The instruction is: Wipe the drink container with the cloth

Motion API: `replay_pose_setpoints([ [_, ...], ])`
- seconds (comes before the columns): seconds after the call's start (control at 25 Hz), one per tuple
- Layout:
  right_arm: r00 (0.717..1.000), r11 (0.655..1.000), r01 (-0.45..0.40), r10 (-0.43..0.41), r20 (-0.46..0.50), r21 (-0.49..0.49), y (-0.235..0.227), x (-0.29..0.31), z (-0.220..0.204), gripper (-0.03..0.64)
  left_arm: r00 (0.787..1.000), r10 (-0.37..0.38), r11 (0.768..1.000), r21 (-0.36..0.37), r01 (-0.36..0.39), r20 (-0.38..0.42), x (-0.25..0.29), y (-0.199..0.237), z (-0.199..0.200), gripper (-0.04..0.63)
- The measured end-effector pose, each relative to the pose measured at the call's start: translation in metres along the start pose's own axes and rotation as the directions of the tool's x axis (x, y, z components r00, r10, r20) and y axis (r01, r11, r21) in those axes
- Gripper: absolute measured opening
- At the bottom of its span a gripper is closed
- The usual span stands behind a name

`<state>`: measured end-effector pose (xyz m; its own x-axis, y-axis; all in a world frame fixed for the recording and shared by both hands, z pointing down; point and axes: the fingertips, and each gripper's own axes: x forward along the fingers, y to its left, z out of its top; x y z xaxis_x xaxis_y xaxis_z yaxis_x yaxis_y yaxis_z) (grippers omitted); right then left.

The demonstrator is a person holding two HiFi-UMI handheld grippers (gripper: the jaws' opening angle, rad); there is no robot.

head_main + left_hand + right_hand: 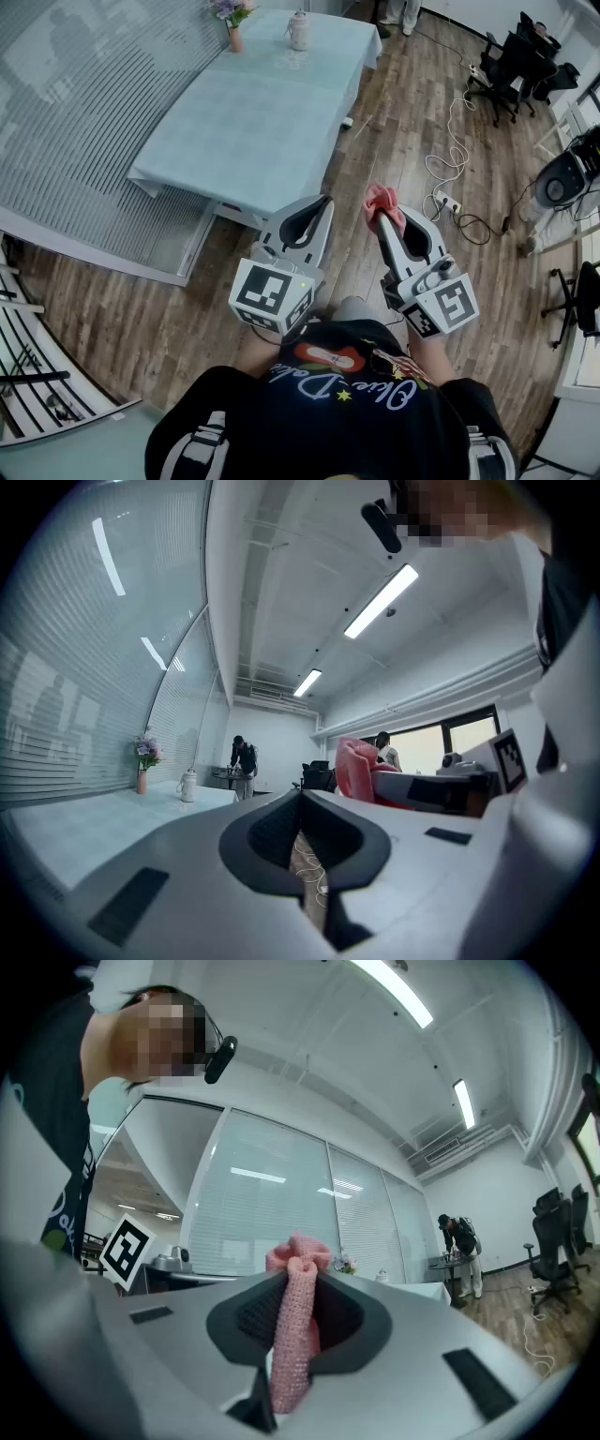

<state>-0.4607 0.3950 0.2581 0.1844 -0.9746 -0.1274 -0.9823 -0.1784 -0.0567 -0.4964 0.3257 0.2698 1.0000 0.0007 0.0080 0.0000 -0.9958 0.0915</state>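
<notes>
Right tongs [392, 225] are pinching the pink cloth [382, 200], left tongs [322, 208] are pressing together empty; the drink container [298, 30] is sitting, apparently unwiped, on the far surface [253, 122].

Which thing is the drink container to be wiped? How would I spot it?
Find the long table draped in pale blue-green cloth beside the glass wall. At its far end stands a small white drink container. It is squat and plain, unlike the slim vase of purple flowers left of it.
</notes>
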Motion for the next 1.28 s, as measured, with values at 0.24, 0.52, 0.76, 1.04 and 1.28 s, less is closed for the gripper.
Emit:
replay_pose_setpoints([
  [0.24,1.000,0.999,-0.014,0.014,-0.002,0.042,-0.001,0.004,-0.004,0.054,1.000,-0.004,1.000,-0.008,0.004,-0.015,0.001,0.001,-0.005,0.005],
  [0.52,0.999,0.996,-0.041,0.041,0.009,0.076,-0.016,0.017,-0.008,0.060,0.999,0.048,0.999,-0.006,-0.048,-0.021,0.004,0.018,-0.009,0.005],
  [0.76,0.992,0.988,-0.120,0.122,-0.013,0.097,-0.030,0.041,-0.020,0.060,0.995,0.096,0.995,-0.004,-0.096,-0.040,0.025,0.041,-0.014,0.005],
  [1.04,0.994,0.982,-0.099,0.105,-0.027,0.162,-0.075,0.047,-0.034,0.060,0.991,0.103,0.995,0.009,-0.102,-0.085,0.064,0.044,-0.023,0.005],
  [1.28,0.997,0.973,-0.065,0.074,-0.031,0.221,-0.137,0.062,-0.040,0.060,0.987,0.122,0.992,0.036,-0.118,-0.108,0.114,0.052,-0.027,0.005],
])
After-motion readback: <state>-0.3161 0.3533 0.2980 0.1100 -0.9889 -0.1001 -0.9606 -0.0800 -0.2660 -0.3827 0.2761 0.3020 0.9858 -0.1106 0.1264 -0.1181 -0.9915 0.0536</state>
